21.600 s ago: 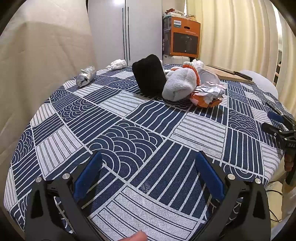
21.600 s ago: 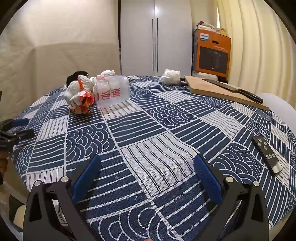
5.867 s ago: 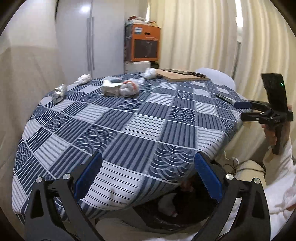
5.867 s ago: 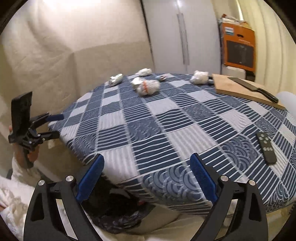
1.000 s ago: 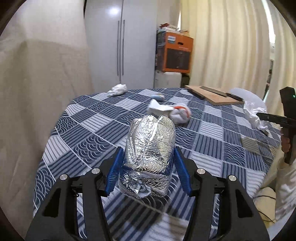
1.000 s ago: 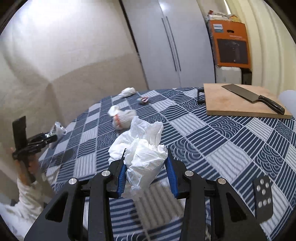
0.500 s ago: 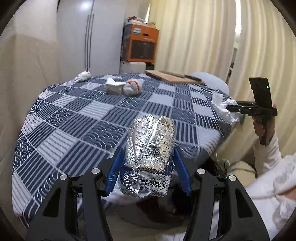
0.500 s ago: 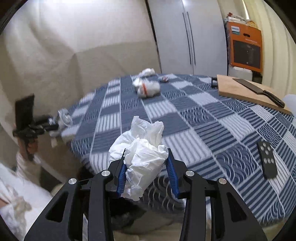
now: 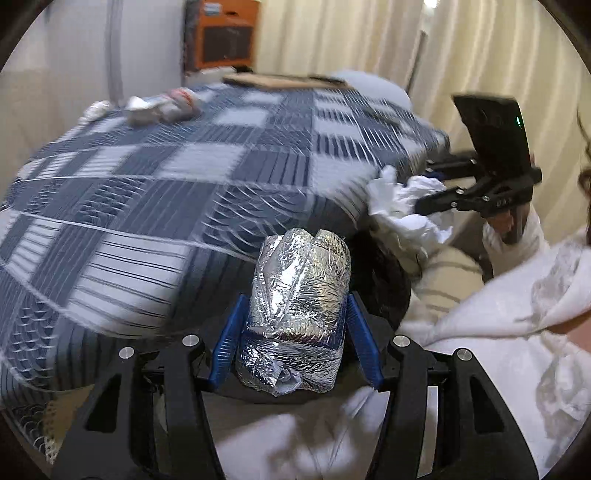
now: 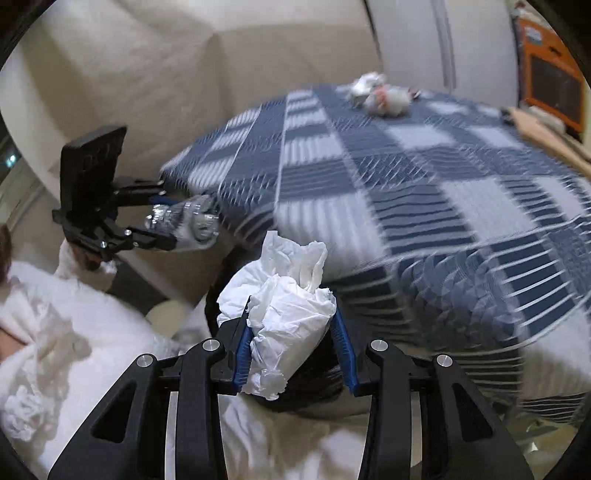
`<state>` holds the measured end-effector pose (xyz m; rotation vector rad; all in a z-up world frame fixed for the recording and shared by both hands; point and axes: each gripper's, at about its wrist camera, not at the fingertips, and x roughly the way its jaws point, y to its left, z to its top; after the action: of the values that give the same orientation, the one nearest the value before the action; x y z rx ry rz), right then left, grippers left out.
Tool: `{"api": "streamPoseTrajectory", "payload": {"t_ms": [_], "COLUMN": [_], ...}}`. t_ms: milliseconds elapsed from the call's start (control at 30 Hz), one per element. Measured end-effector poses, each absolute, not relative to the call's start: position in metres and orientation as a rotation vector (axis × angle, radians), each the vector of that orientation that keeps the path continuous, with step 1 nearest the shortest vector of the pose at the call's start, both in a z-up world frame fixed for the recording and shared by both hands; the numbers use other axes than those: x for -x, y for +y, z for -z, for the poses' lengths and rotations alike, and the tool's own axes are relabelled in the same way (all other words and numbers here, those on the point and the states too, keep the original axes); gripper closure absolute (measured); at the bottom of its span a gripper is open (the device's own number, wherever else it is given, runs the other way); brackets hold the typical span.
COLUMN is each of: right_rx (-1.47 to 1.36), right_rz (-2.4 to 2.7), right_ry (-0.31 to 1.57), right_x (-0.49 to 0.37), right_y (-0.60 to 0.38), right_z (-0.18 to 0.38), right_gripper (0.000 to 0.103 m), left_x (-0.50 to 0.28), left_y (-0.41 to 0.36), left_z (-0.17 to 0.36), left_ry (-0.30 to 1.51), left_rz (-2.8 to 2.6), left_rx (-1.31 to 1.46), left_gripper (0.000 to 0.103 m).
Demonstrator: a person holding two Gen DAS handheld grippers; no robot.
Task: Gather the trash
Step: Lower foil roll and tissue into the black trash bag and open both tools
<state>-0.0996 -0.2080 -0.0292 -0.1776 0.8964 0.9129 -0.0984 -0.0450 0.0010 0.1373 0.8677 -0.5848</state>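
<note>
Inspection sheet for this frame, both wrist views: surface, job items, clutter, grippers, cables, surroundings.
Surface: blue patterned tablecloth, blurred.
Job's things: foil bundle and white tissue wad, both held beyond the table edge above a dark bin; more crumpled trash at the far side.
Clutter: cutting board.
Grippers: left gripper shut on foil bundle; right gripper shut on tissue wad.
Cables: nothing seen.
Surroundings: curtains, orange box.

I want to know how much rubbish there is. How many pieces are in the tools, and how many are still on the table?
Held in the tools: 2, a foil lump in the left tool and a white tissue wad in the right tool.
On the table: at least 2, a white scrap and a blurred clump.
Total: at least 4.
</note>
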Motion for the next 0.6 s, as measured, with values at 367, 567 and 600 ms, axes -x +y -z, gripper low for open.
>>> {"api": "streamPoseTrajectory", "payload": {"t_ms": [367,567,600], "right_rx": [0.279,0.246,0.233], "right_rz": [-0.813,-0.748,-0.750], "right_ry": [0.982,0.950,0.949], "right_x": [0.090,0.086,0.086], "right_y": [-0.179,-0.199,-0.203], "right_z": [0.082,0.073,0.069], "right_gripper": [0.029,0.017,0.017], "left_x": [0.078,0.090,0.093], "left_y": [-0.069,-0.044,-0.040], "left_z": [0.043,0.025,0.022], "left_ry": [0.978,0.882,0.868], "left_rz": [0.574,0.542,0.543], "left_rx": [-0.189,-0.074,-0.053], "left_gripper": [0.011,0.006,0.006]}}
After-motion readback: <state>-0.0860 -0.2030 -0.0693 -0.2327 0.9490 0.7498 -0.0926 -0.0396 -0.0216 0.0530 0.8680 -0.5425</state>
